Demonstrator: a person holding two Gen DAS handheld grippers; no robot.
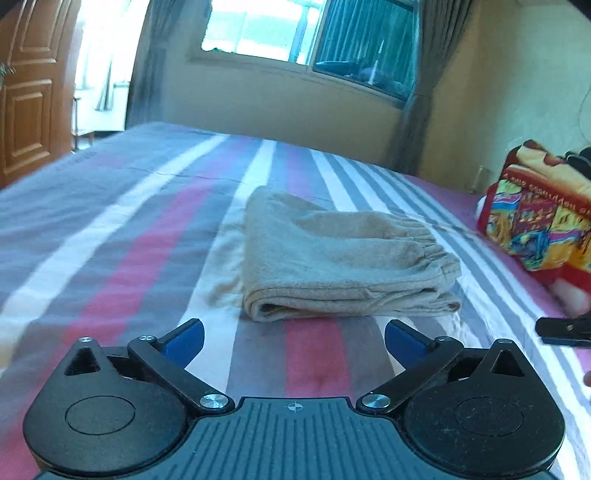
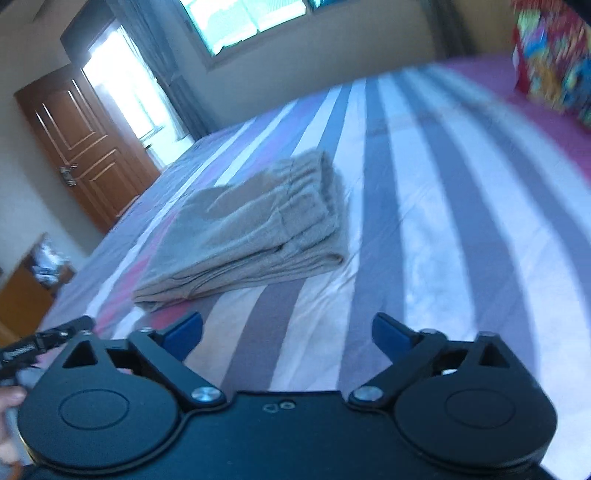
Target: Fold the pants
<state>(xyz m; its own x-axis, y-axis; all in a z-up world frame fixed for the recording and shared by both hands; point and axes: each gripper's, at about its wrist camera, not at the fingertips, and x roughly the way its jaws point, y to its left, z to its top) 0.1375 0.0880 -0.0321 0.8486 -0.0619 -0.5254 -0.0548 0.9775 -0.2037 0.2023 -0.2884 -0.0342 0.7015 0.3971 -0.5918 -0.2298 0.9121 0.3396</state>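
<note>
At far left of the left wrist view stands a brown panelled door [image 1: 26, 92], with grey curtains [image 1: 142, 62] and a bright window [image 1: 266, 29] to its right along the top. Below them a striped bedsheet [image 1: 110, 229] in grey, white and pink covers the bed. Near the middle of the frame the beige pants [image 1: 332, 258] lie folded into a compact stack on the sheet, the elastic waistband turned toward the right. Under them, at the bottom of the frame, the left gripper [image 1: 294, 341] has its blue-padded fingers [image 1: 186, 339] spread wide with nothing between them, apart from the pants. At the right edge sits a colourful printed pillow [image 1: 535, 221], and lower down a black part of the right gripper [image 1: 563, 330] pokes in.

From the right wrist view, the door [image 2: 81, 144] is at upper left and the pants [image 2: 255, 236] lie left of centre on the bedsheet [image 2: 424, 221]. The right gripper [image 2: 288, 334] at the bottom also has its fingers [image 2: 391, 334] spread wide and empty, clear of the pants. The pillow [image 2: 550, 55] is in the upper right corner.
</note>
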